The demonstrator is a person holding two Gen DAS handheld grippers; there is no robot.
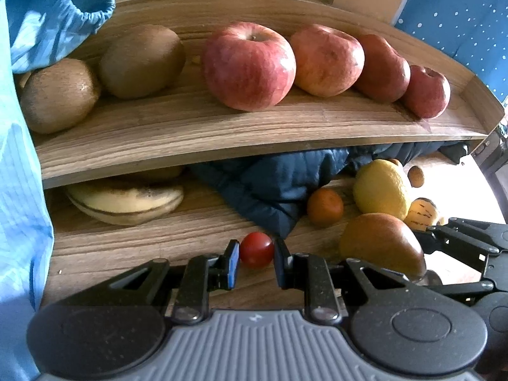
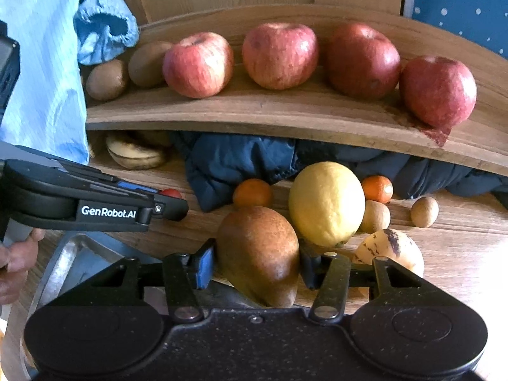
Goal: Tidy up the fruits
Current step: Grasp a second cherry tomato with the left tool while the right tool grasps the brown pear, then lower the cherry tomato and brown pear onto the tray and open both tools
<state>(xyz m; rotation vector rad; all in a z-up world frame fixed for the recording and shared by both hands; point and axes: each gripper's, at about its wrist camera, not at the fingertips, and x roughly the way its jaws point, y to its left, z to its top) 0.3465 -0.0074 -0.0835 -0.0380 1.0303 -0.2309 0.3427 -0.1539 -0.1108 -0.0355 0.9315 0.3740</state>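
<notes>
The cherry tomato (image 1: 256,249) sits on the desk (image 1: 143,241) between the pads of the left tongs (image 1: 256,262), at about 6 o'clock in the left wrist view. The pads stand close on either side of it, though whether they press it cannot be told. It is likely light, thin-skinned and easily burst, smooth enough to slip, so the hold belongs across its widest middle with very little squeeze.

The pear (image 2: 258,255) lies between the pads of the right tongs (image 2: 257,266), low in the right wrist view at 6 o'clock, over the edge of a metal tray (image 2: 68,255). The left pad touches its flank; the right pad is half hidden behind it, so a firm grip cannot be confirmed. It looks heavier and firm but prone to bruising – best taken across the broad belly, not the tapering neck.

At 1 o'clock from the pear stands a lemon (image 2: 327,203), with two mandarins (image 2: 253,193) behind it against a dark blue quilted cloth (image 2: 235,158). On the wooden shelf (image 2: 285,114) above, four red apples (image 2: 198,65) stand in a row, kiwis (image 2: 107,79) at 10 o'clock beside them – bananas (image 2: 135,154) lie beneath.

The side of the left tongs reads "GenRobot.AI".
</notes>
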